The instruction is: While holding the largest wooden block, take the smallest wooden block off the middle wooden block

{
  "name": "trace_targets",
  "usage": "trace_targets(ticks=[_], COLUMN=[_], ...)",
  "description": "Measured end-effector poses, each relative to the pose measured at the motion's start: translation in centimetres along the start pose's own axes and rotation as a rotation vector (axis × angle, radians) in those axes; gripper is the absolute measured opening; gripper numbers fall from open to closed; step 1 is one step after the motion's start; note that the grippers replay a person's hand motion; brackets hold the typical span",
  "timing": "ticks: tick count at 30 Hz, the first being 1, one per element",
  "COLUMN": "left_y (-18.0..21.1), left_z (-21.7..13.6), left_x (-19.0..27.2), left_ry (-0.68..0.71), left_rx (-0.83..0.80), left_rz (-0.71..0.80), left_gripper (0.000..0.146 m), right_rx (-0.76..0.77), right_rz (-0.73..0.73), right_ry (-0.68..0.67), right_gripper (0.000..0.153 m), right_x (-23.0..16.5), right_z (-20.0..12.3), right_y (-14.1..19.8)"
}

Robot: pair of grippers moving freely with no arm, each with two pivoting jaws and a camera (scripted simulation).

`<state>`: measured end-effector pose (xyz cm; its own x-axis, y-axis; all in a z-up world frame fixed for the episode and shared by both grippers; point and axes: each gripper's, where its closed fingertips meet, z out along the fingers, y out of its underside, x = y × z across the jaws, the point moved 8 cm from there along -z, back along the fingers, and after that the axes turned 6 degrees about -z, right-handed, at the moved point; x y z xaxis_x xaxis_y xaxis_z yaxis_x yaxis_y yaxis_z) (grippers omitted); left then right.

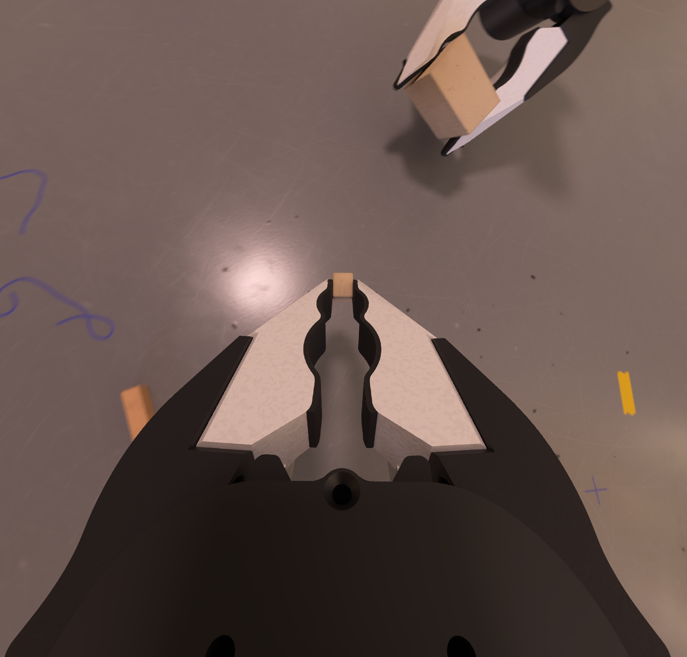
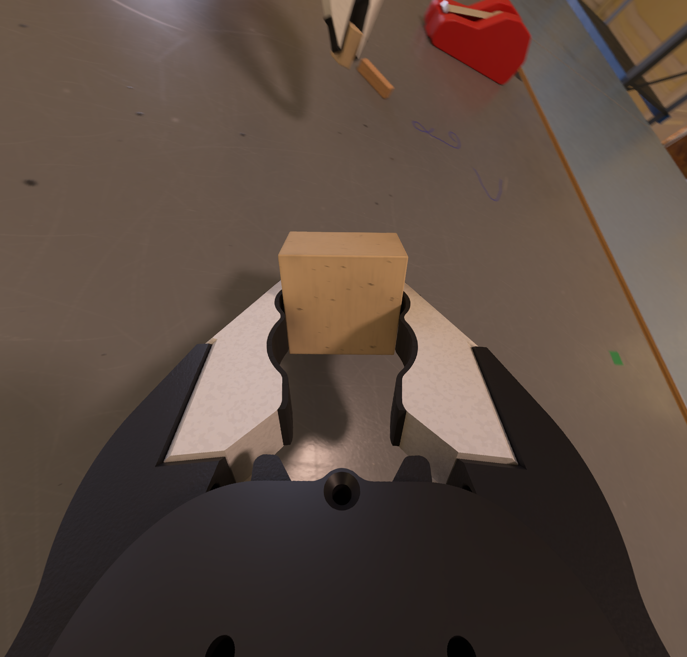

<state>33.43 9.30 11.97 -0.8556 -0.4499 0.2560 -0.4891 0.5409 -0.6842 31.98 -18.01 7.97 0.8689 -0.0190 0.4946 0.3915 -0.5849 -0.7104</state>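
My left gripper (image 1: 342, 286) is shut on the smallest wooden block (image 1: 342, 284), a tiny pale cube pinched at the fingertips above the table. The middle wooden block (image 1: 136, 406) lies on the table at lower left, partly hidden by my gripper body. In the right wrist view the small block (image 2: 353, 42) is in the left gripper (image 2: 349, 54), just above and apart from the middle block (image 2: 375, 77). My right gripper (image 2: 342, 290) is shut on the largest wooden block (image 2: 342, 297) and holds it off the table. It also shows in the left wrist view (image 1: 423, 118) with that block (image 1: 457, 89).
A red tape dispenser (image 2: 479, 37) stands near the table's far right edge (image 2: 609, 252), beyond the middle block. The grey tabletop (image 1: 186, 118) bears blue pen scribbles (image 1: 33, 193), a yellow tape strip (image 1: 626, 392) and a green mark (image 2: 616, 357).
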Motion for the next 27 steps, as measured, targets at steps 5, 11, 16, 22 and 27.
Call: trace_targets(ticks=[5,11,16,22,27], left_y=[-0.1,0.1,-0.6,-1.2,-0.9], left_z=[2.9,5.1,5.0,4.2,4.1], left_x=[1.2,1.3,1.4,0.8,0.2], left_ry=[0.084,0.103,0.106,0.076,0.078], left_rx=[-0.037,-0.065,-0.013,0.058,0.042], left_rz=[0.085,0.113,0.111,0.035,-0.059], left_gripper=[0.010,0.010,0.010,0.010,0.010], right_rx=[0.030,0.031,0.047,0.051,0.064], right_rz=[-0.049,-0.064,-0.081,-0.078,-0.080], right_ry=[-0.153,-0.244,-0.252,-0.227,-0.215], right_gripper=[0.057,0.057,0.057,0.057,0.057], right_x=[-2.0,-3.1,-3.4,-3.1,-3.0], right_z=[0.3,0.4,0.2,0.1,0.1], right_y=[-0.6,-0.7,-1.0,-1.0,-1.3])
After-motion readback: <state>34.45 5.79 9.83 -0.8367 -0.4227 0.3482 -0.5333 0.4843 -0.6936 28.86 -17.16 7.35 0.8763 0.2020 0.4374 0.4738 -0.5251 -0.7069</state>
